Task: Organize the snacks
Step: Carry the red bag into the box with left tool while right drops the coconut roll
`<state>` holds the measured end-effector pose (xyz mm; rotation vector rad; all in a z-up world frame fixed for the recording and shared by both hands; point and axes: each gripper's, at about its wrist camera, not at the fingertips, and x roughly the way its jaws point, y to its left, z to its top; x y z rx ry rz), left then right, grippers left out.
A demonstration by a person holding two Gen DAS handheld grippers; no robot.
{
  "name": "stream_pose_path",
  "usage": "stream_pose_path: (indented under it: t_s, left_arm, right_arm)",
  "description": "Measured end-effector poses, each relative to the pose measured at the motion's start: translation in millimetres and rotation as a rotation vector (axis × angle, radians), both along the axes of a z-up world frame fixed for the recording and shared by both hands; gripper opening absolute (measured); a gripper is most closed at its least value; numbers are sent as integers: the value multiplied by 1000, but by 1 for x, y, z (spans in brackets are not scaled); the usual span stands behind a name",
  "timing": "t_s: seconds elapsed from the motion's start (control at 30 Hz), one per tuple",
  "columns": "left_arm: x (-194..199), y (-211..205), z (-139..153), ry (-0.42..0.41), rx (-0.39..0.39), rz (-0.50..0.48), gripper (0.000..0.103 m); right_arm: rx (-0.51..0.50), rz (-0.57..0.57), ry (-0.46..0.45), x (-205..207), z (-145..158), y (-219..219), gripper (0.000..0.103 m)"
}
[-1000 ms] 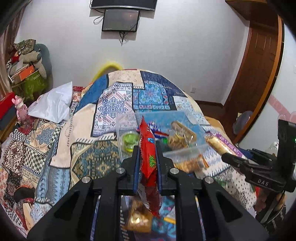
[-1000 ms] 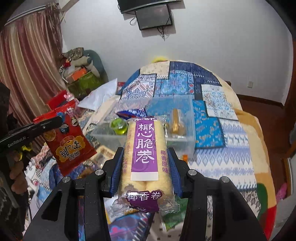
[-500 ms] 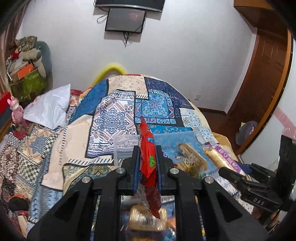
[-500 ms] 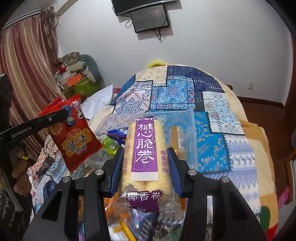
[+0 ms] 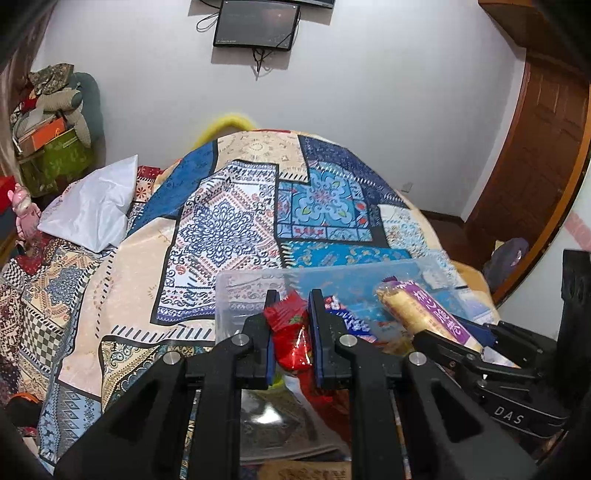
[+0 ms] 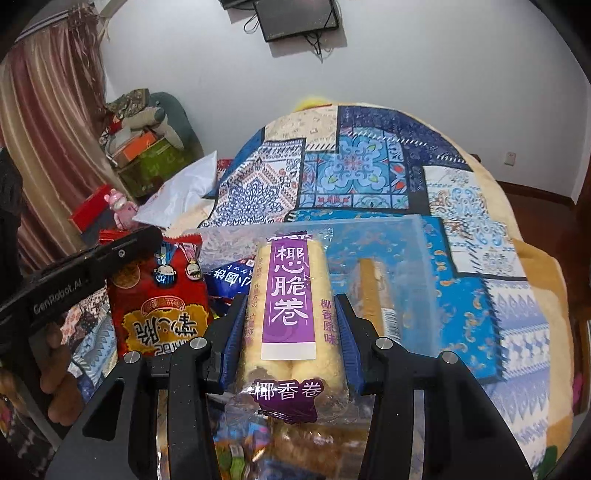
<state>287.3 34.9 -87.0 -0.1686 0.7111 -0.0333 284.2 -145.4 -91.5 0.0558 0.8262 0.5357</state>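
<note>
A red snack packet [image 5: 291, 338] is clamped edge-on between the 2 fingers of the left gripper [image 5: 291, 325] at the lower centre of the left wrist view; in the right wrist view the same packet [image 6: 159, 299] is seen at the left of the frame, hanging below the left gripper's dark finger [image 6: 110, 254]. The right gripper [image 6: 291, 339] is closed on a purple-labelled roll pack [image 6: 291, 314], held lengthwise at the lower centre of its own view, and the same pack [image 5: 424, 317] is seen at the right of the left wrist view. A clear plastic bin [image 5: 258, 291] is shown just beyond both grippers, resting on the patchwork-quilted bed [image 5: 229, 221]; a blue packet [image 6: 229, 277] and a wrapped tan snack [image 6: 373, 288] are visible in it. A white pillow [image 5: 92, 210] lies at the left of the frame, and a dark screen [image 5: 256, 24] is mounted on the wall at the top.
</note>
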Motion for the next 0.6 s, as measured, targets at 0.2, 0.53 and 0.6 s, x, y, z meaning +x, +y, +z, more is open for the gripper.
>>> stream_pose_path:
  t_s: [0.2,0.53,0.6]
  left_arm:
    - [2,5,-14,38,43,14,16]
    - [0,16,-32,141,72,23,35]
    - [-3,19,-31,153,59,23,45]
  right_arm:
    - [-28,12,36,4,-14,13,43]
    - [-72,1,44,-6,-10,8,48]
    - [-62,-7,42,-8,-6,3,55]
